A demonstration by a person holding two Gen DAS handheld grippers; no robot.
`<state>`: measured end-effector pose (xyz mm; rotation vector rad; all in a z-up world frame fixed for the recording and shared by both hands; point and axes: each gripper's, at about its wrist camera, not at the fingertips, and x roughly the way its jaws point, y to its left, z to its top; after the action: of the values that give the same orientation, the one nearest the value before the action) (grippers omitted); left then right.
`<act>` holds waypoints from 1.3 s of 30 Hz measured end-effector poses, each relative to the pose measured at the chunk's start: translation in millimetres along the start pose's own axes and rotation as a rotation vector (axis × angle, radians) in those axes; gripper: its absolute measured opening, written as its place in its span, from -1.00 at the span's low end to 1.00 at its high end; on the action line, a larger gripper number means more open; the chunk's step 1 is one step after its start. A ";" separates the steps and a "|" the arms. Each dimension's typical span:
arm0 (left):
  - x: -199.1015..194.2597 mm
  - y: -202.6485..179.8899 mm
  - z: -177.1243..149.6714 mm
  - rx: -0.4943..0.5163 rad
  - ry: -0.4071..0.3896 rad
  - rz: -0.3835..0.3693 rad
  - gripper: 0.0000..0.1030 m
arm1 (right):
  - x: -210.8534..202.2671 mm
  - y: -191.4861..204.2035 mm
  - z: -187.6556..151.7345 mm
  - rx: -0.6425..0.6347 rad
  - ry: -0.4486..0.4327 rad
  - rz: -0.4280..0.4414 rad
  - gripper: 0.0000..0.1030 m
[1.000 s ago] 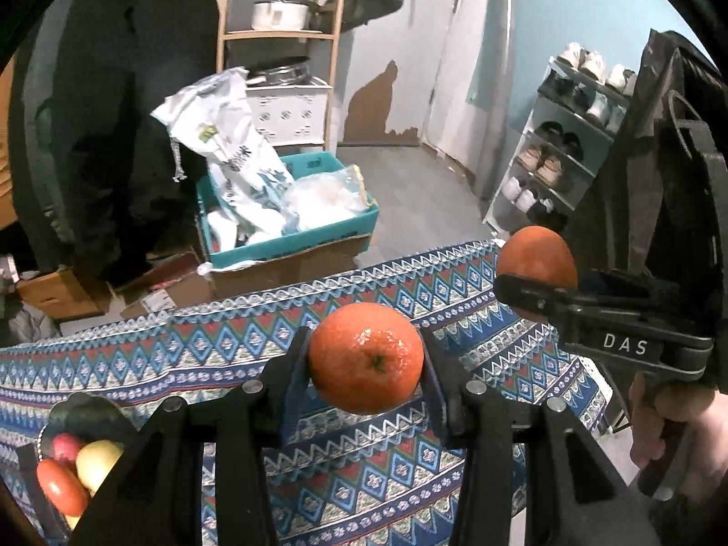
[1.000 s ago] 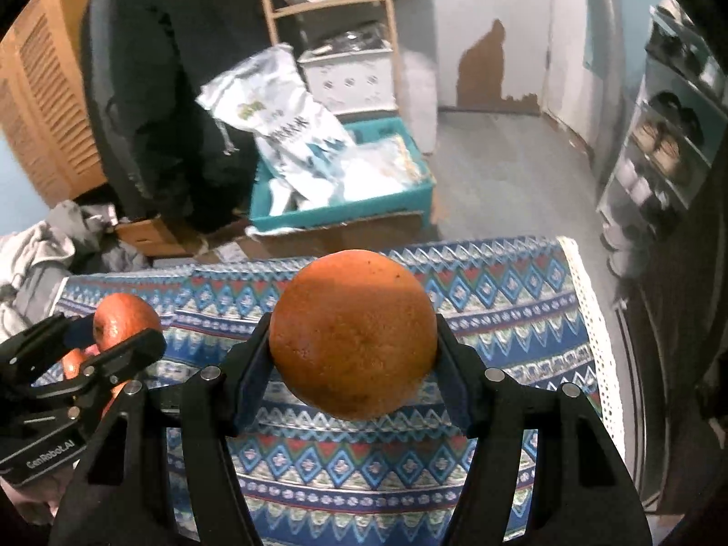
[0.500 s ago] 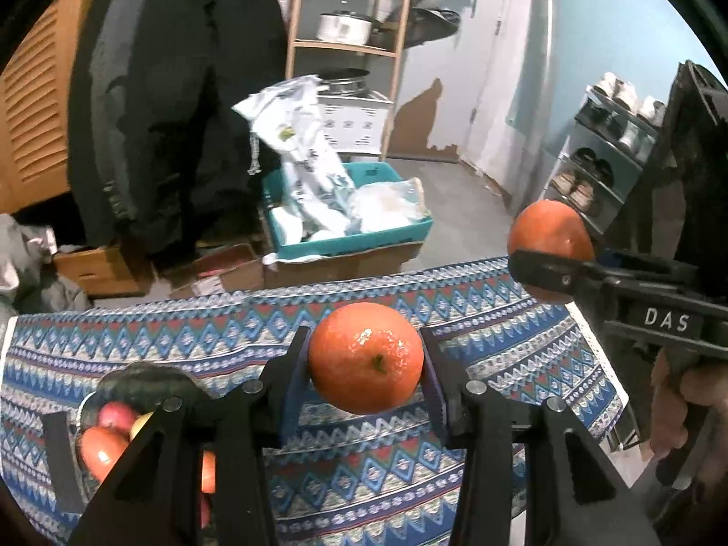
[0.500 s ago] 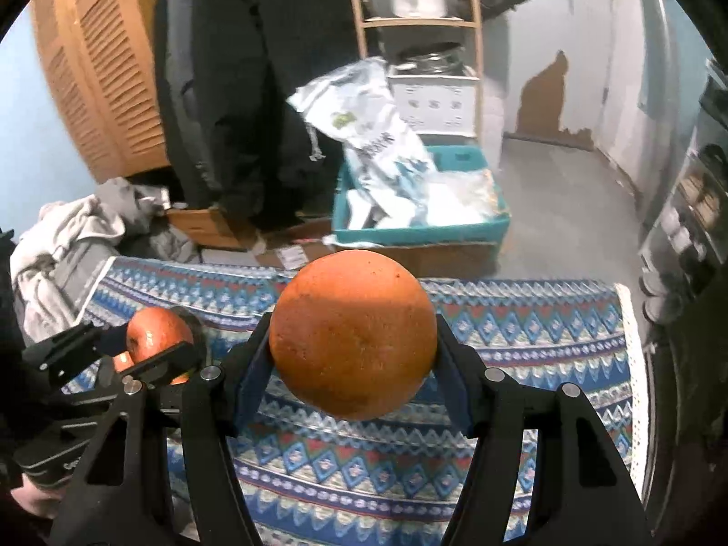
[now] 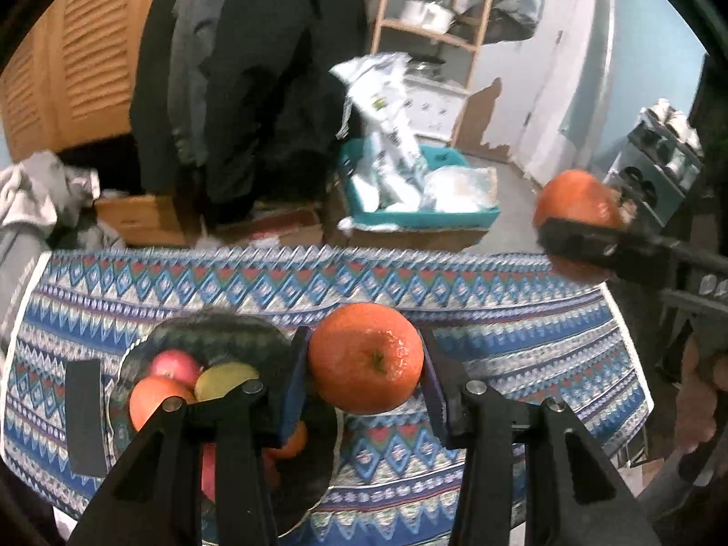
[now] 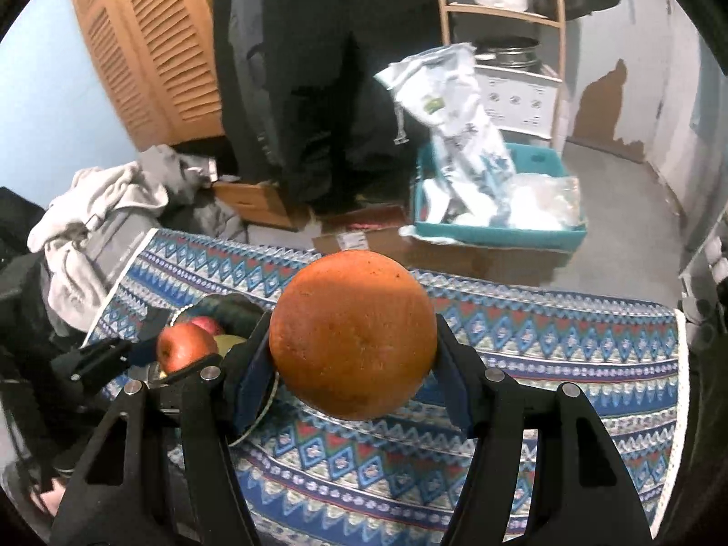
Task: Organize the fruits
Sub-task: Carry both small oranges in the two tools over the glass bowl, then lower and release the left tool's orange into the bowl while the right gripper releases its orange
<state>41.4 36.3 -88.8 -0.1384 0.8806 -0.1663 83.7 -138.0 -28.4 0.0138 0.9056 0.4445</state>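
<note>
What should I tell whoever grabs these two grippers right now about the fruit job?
Left gripper: shut on a small orange, just right of the fruit bowl.
Right gripper: shut on a bigger orange, above the patterned cloth.
Done: the bowl already holds several fruits, among them a red apple.
Left: set both oranges in the bowl, probably the left one first.
</note>
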 end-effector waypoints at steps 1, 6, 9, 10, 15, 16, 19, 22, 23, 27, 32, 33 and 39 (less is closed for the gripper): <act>5.2 7.9 -3.9 -0.017 0.020 0.004 -0.11 | 3.2 3.7 0.2 -0.004 0.004 0.004 0.26; 21.2 32.3 -16.5 -0.059 0.065 0.040 -0.11 | 24.8 24.5 -1.4 -0.037 0.031 0.028 0.26; 30.1 44.4 -23.1 -0.074 0.082 0.058 -0.11 | 38.8 32.5 -4.4 -0.043 0.060 0.048 0.26; 34.2 47.0 -25.1 -0.079 0.090 0.060 -0.11 | 44.1 34.7 -6.0 -0.044 0.072 0.053 0.26; 58.0 54.8 -34.5 -0.106 0.144 0.055 -0.11 | 66.2 41.8 -11.5 -0.052 0.123 0.054 0.26; 62.4 55.9 -36.5 -0.107 0.154 0.054 -0.11 | 69.4 42.1 -12.3 -0.052 0.130 0.056 0.26; 74.0 61.9 -40.1 -0.125 0.185 0.051 -0.11 | 76.6 42.4 -14.6 -0.052 0.148 0.054 0.26; 83.6 70.0 -43.3 -0.163 0.217 0.037 -0.10 | 81.4 41.7 -15.9 -0.048 0.160 0.055 0.26; 86.6 72.8 -43.6 -0.176 0.228 0.038 -0.08 | 82.9 42.0 -16.0 -0.048 0.165 0.057 0.26; 86.5 74.6 -42.1 -0.181 0.219 0.027 0.14 | 88.2 42.9 -16.5 -0.047 0.176 0.060 0.26; 72.4 79.2 -40.1 -0.196 0.202 0.042 0.33 | 94.5 46.1 -16.3 -0.047 0.191 0.069 0.26; 67.8 82.9 -39.7 -0.208 0.199 0.045 0.33 | 96.3 47.8 -16.2 -0.048 0.196 0.074 0.26; 43.0 101.9 -38.5 -0.268 0.176 0.008 0.32 | 106.2 60.8 -17.4 -0.064 0.216 0.098 0.26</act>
<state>47.3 125.3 -164.7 -0.3747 1.0767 -0.0523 104.7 -45.5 -107.7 -0.0489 1.1055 0.5739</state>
